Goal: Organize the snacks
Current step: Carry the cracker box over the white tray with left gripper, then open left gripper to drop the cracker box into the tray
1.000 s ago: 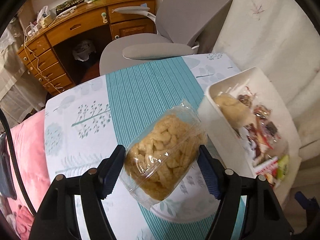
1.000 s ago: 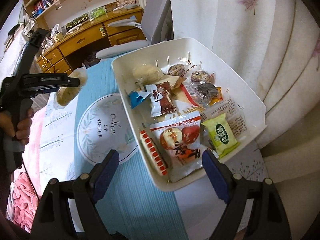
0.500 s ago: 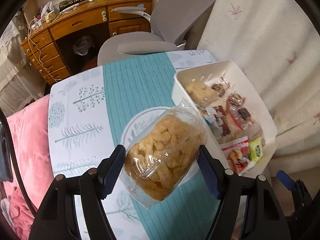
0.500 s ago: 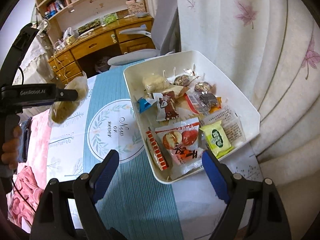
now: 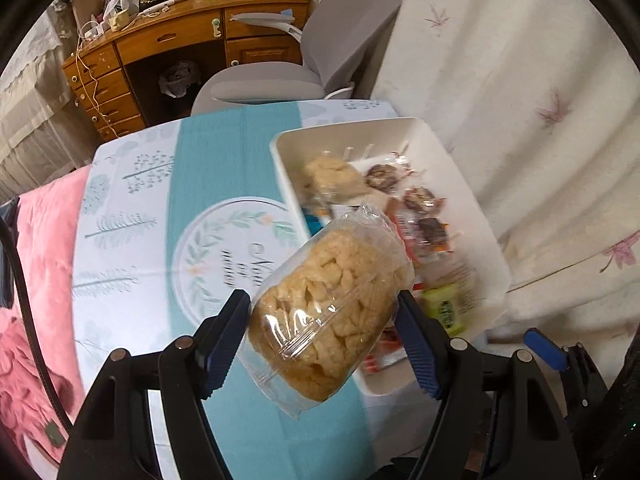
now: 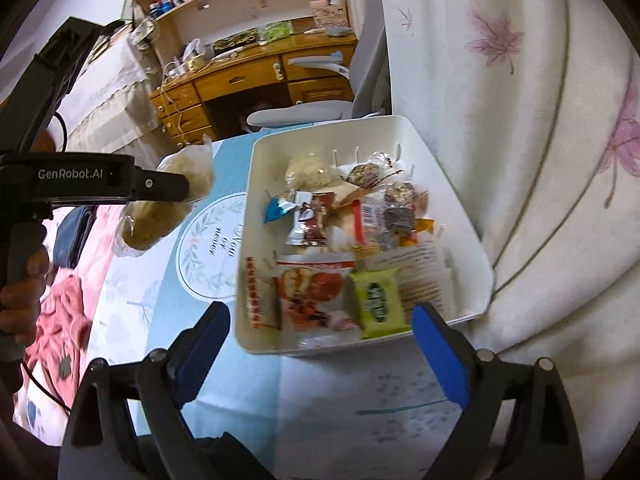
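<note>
Fingers of my left gripper (image 5: 324, 332) pinch the clear bag of golden puffed snacks (image 5: 328, 308) above the table, bound for the white plastic bin (image 5: 472, 184), while my right gripper (image 6: 320, 340) waits wide, empty.

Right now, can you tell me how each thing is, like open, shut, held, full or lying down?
left gripper: shut on the bag of puffed snacks, held up above the table.
bag of puffed snacks: sealed, tilted, clamped between both fingers.
right gripper: open, holding nothing.
white bin: on the table, partly filled with wrapped snacks.
green packet: lying flat in the bin.
tablecloth: spread flat.
</note>
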`<state>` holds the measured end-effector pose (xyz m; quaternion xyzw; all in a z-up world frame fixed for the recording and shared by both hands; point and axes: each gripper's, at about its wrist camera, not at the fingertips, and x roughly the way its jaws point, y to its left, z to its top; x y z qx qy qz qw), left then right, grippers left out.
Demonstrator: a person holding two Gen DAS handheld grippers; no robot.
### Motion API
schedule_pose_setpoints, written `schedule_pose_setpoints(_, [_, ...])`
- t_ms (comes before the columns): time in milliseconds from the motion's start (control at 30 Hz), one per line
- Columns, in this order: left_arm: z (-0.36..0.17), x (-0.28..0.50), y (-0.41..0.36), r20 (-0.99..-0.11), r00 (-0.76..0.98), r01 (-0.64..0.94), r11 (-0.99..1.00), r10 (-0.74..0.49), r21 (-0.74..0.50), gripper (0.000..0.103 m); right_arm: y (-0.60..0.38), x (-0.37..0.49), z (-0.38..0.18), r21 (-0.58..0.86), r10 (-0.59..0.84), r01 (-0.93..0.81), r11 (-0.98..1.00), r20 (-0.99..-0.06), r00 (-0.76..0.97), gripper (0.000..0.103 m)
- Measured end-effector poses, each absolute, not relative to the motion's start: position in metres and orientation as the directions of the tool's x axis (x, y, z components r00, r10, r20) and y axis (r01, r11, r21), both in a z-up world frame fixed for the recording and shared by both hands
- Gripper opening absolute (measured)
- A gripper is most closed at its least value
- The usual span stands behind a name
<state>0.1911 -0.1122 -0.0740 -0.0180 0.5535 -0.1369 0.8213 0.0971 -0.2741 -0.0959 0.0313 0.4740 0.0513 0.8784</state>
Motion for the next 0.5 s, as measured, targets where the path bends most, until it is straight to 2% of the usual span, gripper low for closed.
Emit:
schedule_pose_setpoints(267, [-0.067,0.182,-0.171,-0.894,0.352,0.216,0.954,-0.276,-0.210,0.073,-0.319,0.094,-0.088,0.101,0.136,-0.093,0.991,-0.814,0.564,0.094])
schedule_pose_setpoints(500, [-0.061,0.183,-0.189,-0.880,0.353,0.228,0.941,-0.319,-0.249,0.087,-0.336,0.098,-0.082,0.115,0.144,-0.087,0.990,-0.805,0.576,0.094])
